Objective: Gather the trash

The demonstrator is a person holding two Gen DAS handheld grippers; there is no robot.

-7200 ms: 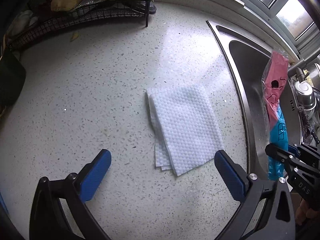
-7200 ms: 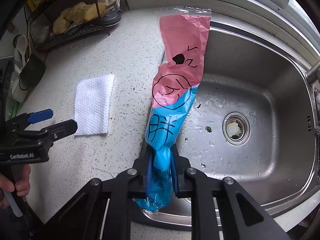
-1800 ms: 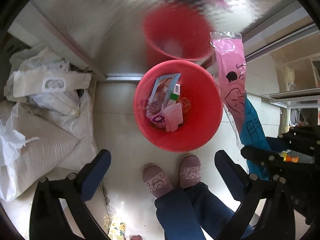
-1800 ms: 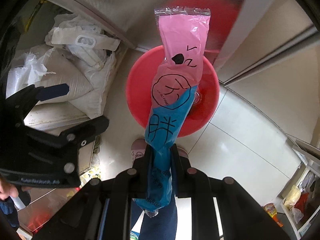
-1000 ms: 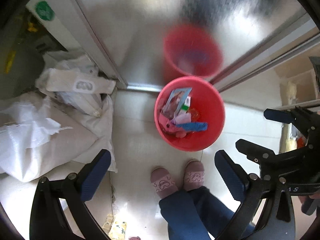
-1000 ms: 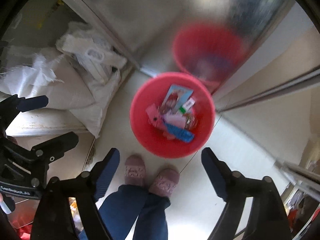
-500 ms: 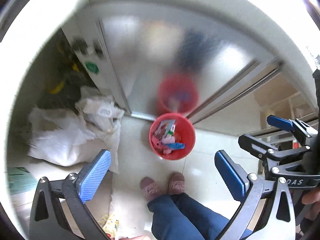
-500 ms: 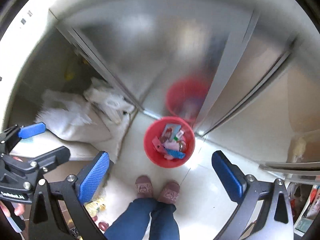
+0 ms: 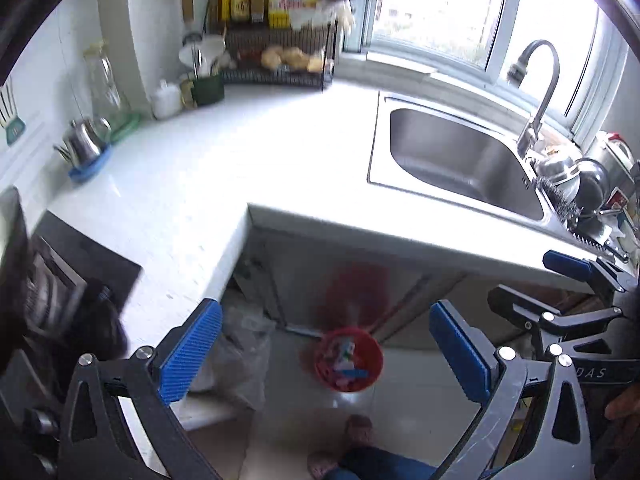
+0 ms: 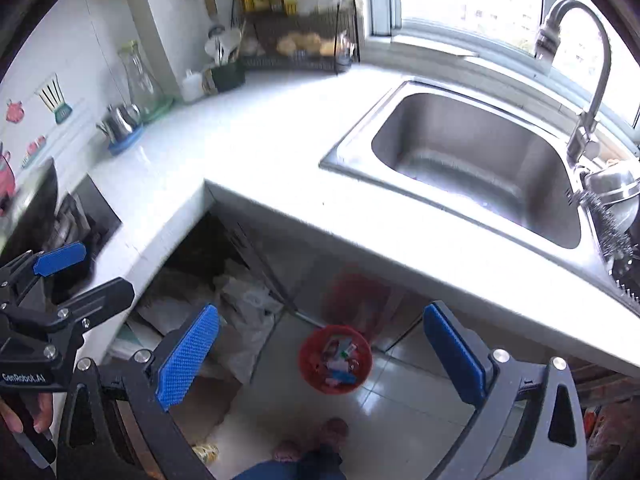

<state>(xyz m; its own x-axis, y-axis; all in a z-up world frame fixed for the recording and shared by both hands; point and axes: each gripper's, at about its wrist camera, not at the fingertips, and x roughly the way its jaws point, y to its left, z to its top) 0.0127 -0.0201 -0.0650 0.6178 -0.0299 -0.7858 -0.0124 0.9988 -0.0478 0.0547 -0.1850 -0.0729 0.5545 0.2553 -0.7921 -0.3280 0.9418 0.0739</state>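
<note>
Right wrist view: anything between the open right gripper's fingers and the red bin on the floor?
Nothing. The right gripper is open and empty; only bare tile floor separates it from the red bin. The left wrist view agrees.

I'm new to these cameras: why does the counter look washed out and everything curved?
Left wrist view: window daylight bleaches the countertop, motion blur softens things. Right wrist view: the fisheye lens bends the sink rim and counter edge.

My left gripper (image 9: 326, 354) tilted steeply downward, blue fingers (image 9: 191, 349) spread wide and empty — my right gripper (image 10: 320, 354) the same, beside it, a bare hand (image 10: 24, 412) on the left handle
</note>
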